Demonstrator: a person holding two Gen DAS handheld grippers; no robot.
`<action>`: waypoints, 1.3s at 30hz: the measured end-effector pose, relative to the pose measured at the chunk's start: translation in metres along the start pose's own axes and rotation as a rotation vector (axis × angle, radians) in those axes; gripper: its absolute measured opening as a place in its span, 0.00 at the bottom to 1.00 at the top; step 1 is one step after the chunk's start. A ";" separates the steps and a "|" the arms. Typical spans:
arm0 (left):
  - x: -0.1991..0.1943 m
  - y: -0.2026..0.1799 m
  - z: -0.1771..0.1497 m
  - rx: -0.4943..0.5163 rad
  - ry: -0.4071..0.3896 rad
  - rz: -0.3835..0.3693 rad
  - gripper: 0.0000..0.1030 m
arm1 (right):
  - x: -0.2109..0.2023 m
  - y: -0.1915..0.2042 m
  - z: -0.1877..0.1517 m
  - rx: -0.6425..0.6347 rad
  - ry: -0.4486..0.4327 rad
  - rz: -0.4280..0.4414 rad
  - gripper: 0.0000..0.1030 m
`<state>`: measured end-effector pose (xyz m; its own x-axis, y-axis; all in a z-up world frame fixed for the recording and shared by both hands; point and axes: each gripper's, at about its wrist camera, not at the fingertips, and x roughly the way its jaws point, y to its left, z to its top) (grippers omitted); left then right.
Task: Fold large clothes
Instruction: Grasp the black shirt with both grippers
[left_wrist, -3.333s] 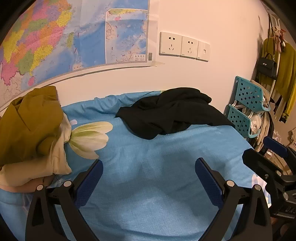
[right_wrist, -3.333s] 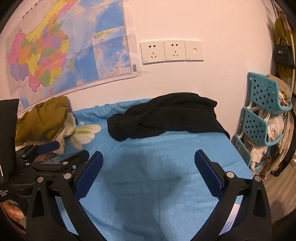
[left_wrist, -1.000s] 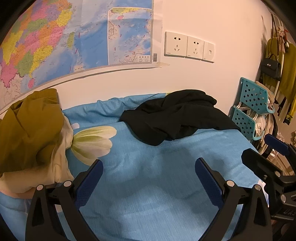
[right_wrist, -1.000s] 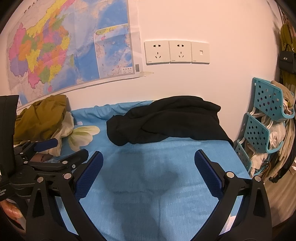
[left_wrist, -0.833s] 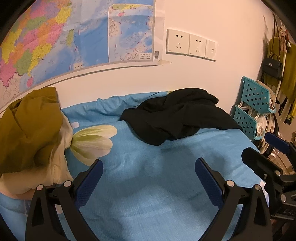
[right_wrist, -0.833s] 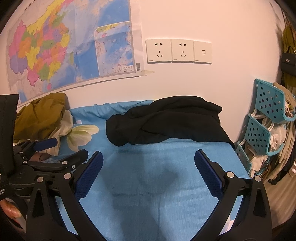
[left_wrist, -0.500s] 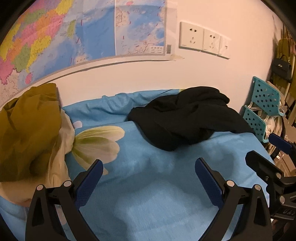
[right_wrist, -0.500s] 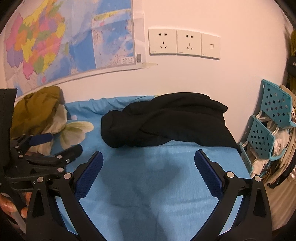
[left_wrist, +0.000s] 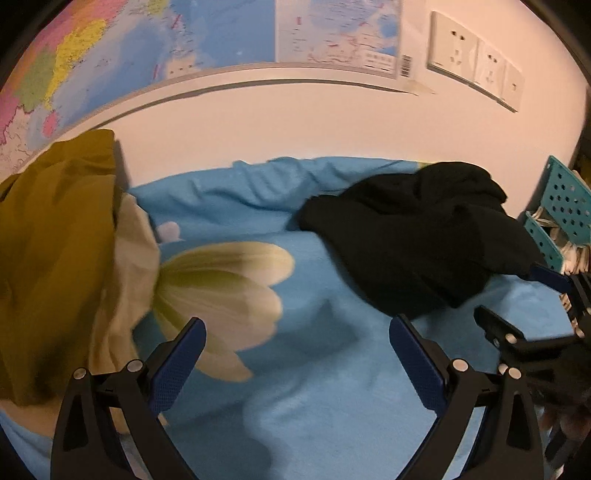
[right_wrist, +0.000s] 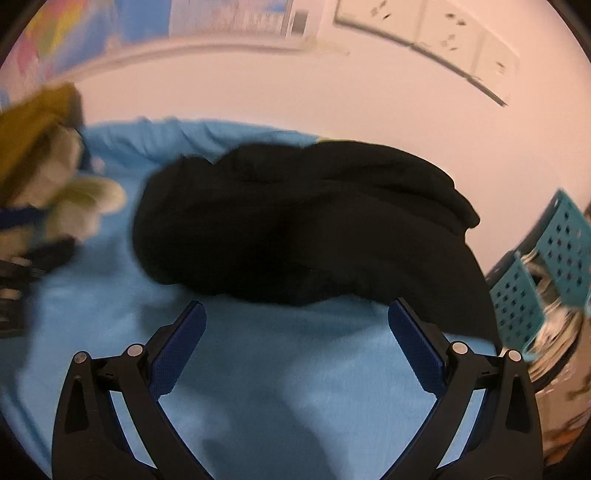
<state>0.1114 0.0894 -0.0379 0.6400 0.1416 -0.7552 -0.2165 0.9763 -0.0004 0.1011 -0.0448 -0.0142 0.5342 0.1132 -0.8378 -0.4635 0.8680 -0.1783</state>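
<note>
Teal baskets (left_wrist: 565, 206) beside bed hold pale items; contents indistinct.

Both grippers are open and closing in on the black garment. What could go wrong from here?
The black garment lies in a bunched heap, so the right gripper may pinch several layers rather than one edge. The right view is motion-blurred, hinting at a fast approach and an imprecise grasp. The left gripper could snag the blue sheet underneath.

This is looking like a bedroom in a home. A blue bedsheet (left_wrist: 314, 387) with a flower print is covering the bed, clothes are lying in heaps on it, and a wall map (left_wrist: 147, 48) and wall sockets (left_wrist: 476, 62) are showing above.
</note>
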 end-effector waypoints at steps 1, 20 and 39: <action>0.000 0.003 0.001 -0.004 -0.003 0.002 0.93 | 0.007 0.002 0.003 -0.014 0.001 0.006 0.95; 0.019 0.015 0.014 0.010 0.012 -0.002 0.93 | -0.019 0.020 -0.011 -0.199 -0.123 0.196 0.87; 0.022 0.018 0.028 0.062 -0.049 -0.081 0.93 | -0.040 -0.079 0.041 0.131 -0.339 0.256 0.05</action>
<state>0.1422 0.1145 -0.0365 0.6888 0.0686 -0.7217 -0.1176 0.9929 -0.0178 0.1456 -0.0983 0.0551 0.6255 0.4653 -0.6263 -0.5290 0.8430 0.0980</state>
